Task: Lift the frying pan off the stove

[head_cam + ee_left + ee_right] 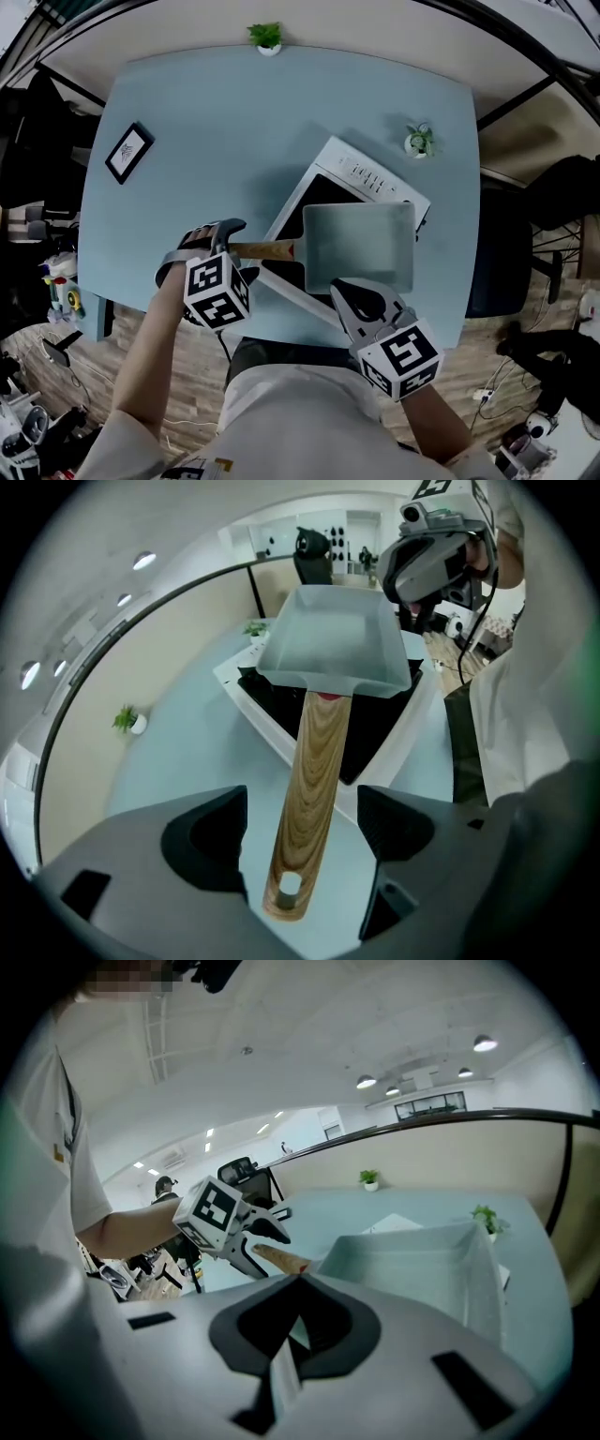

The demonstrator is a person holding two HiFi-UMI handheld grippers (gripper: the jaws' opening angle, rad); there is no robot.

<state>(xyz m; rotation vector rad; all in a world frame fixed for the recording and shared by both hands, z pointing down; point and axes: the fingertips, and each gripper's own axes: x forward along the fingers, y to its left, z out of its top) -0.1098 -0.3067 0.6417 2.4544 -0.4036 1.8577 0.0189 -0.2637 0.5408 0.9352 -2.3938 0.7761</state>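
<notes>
Over the black top of the stove [370, 173] sits the square grey frying pan [361, 246], its far right corner reaching past the stove's edge. Its wooden handle [267, 249] sticks out toward my left side, above the pale blue table [187, 112].

My left claw [239, 249] stands wide, one jaw on each side of the handle's end. In the left gripper view the handle [309, 799] runs straight up the gap between the jaws, with bare space on both sides, so nothing is clamped. The pan [333, 639] lies straight ahead of it.

My right claw [339, 289] is closed, jaws tip to tip with nothing between them, pointing at the pan's near edge. From the right gripper view the pan's wall [412, 1269] rises just beyond the tips.

Farther off on the table are a small framed picture [128, 152] to the left, a potted plant [266, 37] at the far edge, and another little plant [419, 141] beside the stove.
</notes>
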